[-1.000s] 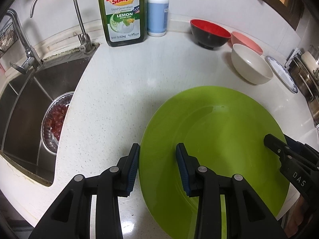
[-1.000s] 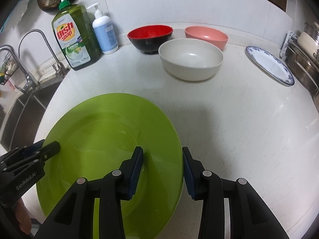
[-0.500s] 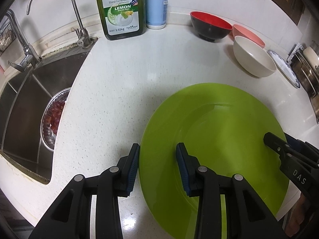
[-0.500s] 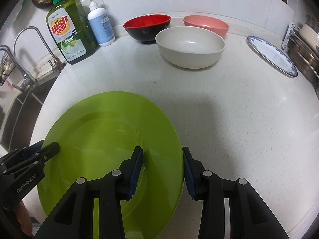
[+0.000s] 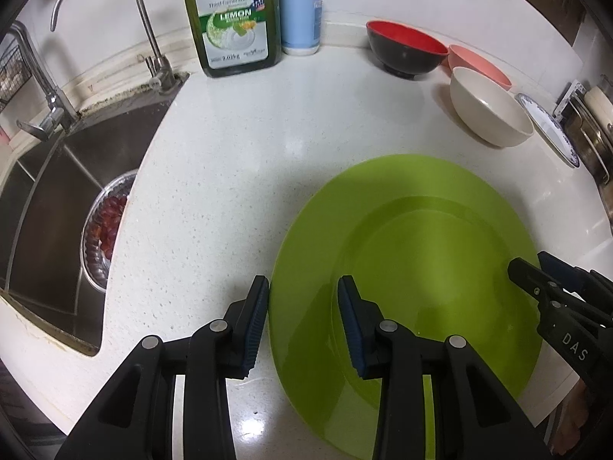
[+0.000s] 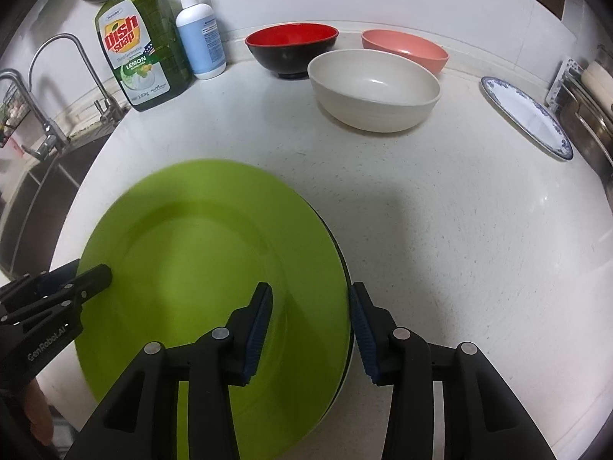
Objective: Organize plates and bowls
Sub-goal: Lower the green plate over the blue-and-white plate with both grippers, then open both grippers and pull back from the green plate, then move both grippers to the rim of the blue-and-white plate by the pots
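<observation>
A large green plate [image 5: 413,253] lies at the front of the white counter; it also shows in the right wrist view [image 6: 199,268]. My left gripper [image 5: 302,322] is open and straddles the plate's left rim. My right gripper [image 6: 310,329] is open and straddles its right rim, which looks slightly raised. At the back stand a red-and-black bowl [image 6: 292,48], a pink bowl [image 6: 406,48] and a cream bowl [image 6: 373,88]. A blue-rimmed plate [image 6: 526,117] lies at the far right.
A green dish soap bottle [image 5: 231,15] and a blue pump bottle [image 5: 300,11] stand at the back wall. A sink [image 5: 57,191] with a tap [image 5: 153,57] and a strainer of red fruit [image 5: 105,226] is on the left. A metal rack [image 6: 590,115] stands at the right.
Both grippers have moved slightly forward along the plate. In the right wrist view the plate's right edge now looks tilted up off the counter, with motion blur.
</observation>
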A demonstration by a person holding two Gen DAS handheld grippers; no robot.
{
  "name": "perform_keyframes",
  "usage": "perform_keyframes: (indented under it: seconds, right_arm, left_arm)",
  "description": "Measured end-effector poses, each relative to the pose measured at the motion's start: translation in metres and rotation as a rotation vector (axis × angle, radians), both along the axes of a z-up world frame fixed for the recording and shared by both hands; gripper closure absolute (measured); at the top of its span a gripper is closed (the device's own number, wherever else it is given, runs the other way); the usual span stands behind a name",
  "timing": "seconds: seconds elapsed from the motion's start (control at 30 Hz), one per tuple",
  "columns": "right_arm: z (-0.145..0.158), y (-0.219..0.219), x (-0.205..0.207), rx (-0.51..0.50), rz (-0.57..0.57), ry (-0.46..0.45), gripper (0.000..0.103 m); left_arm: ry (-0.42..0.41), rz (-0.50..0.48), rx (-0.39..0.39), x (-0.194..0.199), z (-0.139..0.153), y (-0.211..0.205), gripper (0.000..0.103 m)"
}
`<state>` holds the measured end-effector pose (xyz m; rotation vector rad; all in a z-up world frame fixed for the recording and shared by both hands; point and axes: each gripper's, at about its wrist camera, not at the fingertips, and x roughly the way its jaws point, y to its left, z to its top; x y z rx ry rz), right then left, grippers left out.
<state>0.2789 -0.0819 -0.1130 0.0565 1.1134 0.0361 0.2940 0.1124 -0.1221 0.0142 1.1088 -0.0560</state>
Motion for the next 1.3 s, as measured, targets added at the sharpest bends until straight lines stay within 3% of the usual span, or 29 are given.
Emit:
perform_keyframes:
  seconds: [0.17, 0.3, 0.47, 0.63, 0.73, 0.87, 1.03, 1.3]
  right_arm:
    - [0.001, -0.002, 0.000, 0.022, -0.005, 0.010, 0.058]
    - [0.006, -0.006, -0.004, 0.032, -0.016, 0.002, 0.057]
    - [0.021, -0.016, -0.010, 0.034, -0.047, -0.030, 0.046]
    - [0.039, -0.033, -0.018, 0.030, -0.089, -0.064, 0.044]
    - [0.052, -0.048, -0.022, 0.020, -0.113, -0.086, 0.044]
    - [0.070, -0.072, -0.026, -0.002, -0.152, -0.132, 0.032]
    - [0.084, -0.108, -0.027, 0.015, -0.199, -0.149, 0.032]
    - [0.103, -0.173, -0.014, -0.033, -0.280, -0.206, 0.032]
  left_arm:
    - [-0.033, -0.008, 0.012, -0.002, 0.010, -0.002, 0.057]
    - [-0.063, -0.034, 0.021, -0.003, 0.021, -0.009, 0.040]
    - [-0.100, -0.084, 0.023, -0.001, 0.038, -0.023, 0.026]
    - [-0.142, -0.151, 0.025, 0.001, 0.057, -0.047, 0.016]
    - [-0.188, -0.184, 0.027, 0.003, 0.072, -0.066, 0.013]
    - [-0.217, -0.240, 0.005, 0.008, 0.090, -0.093, 0.012]
    - [-0.272, -0.299, 0.010, 0.013, 0.109, -0.131, 0.011]
    - [-0.284, -0.430, -0.020, 0.042, 0.125, -0.204, 0.011]
